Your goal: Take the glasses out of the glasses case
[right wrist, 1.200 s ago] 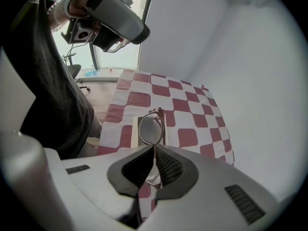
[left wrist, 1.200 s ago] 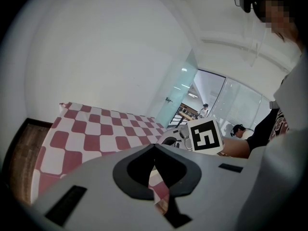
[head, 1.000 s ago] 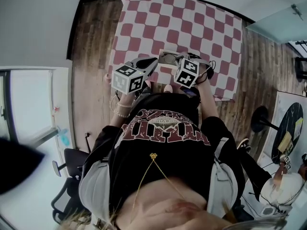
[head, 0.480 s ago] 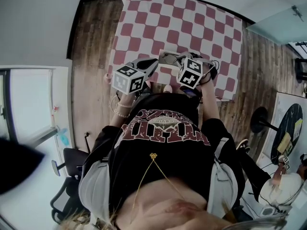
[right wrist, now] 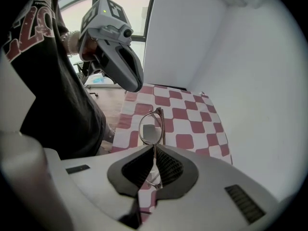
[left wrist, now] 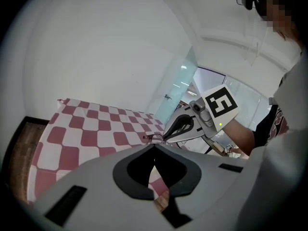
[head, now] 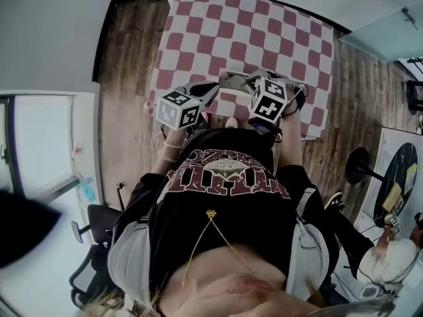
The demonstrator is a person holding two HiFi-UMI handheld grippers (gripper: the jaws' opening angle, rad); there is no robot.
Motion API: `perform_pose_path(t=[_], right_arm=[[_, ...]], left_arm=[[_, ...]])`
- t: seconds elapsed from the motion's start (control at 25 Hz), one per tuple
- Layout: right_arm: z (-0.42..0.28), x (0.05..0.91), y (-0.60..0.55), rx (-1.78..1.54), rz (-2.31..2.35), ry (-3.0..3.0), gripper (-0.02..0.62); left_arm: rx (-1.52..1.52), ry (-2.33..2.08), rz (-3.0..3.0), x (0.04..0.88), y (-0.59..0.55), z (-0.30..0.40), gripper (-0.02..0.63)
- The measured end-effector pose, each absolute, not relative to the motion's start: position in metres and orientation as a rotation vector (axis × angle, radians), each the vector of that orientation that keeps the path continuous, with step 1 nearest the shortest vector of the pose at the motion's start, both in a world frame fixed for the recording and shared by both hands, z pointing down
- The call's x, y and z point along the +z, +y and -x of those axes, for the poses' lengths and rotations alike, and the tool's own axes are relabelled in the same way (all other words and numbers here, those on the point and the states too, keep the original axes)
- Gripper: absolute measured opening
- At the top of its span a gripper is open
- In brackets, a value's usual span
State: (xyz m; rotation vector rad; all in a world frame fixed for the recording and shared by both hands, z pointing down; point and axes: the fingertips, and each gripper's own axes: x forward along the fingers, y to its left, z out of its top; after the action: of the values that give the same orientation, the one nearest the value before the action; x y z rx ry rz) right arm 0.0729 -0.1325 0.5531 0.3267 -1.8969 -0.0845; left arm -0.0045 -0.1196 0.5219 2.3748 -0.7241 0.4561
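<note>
Now R gripper (right wrist: 154, 147), clamped on glasses (right wrist: 151, 128), has shifted right; L gripper (left wrist: 154, 145) closed, empty.

We hold the left gripper (left wrist: 154, 147) with jaws pressed together, tips near those of the right gripper (right wrist: 154, 148), whose jaws clamp the glasses (right wrist: 150, 129) projecting ahead of them.

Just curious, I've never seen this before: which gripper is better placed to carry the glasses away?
Right. The right gripper is shut on the glasses, with a lens standing above its jaws. The left gripper is shut on nothing.
</note>
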Motion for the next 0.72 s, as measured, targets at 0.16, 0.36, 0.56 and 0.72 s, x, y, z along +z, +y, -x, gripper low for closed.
perform_pose_path(t=[0.16, 0.36, 0.56, 0.72], right_arm=[[-0.069, 0.544, -0.129, -0.076, -0.299, -1.927, 0.032], [-0.072, 0.535, -0.129, -0.068, -0.306, -1.912, 0.032], [-0.077, 0.527, -0.127, -0.076, -0.317, -1.884, 0.032], [-0.079, 0.523, -0.125, -0.067, -0.316, -1.882, 0.032]], left_arm=[[0.467, -0.714, -2.374, 0.524, -0.117, 0.002, 0.000], [0.476, -0.693, -2.376, 0.525, -0.114, -0.002, 0.000], [0.474, -0.695, -2.367, 0.529, -0.113, -0.003, 0.000], [0.472, -0.691, -2.363, 0.531, -0.111, -0.004, 0.000]])
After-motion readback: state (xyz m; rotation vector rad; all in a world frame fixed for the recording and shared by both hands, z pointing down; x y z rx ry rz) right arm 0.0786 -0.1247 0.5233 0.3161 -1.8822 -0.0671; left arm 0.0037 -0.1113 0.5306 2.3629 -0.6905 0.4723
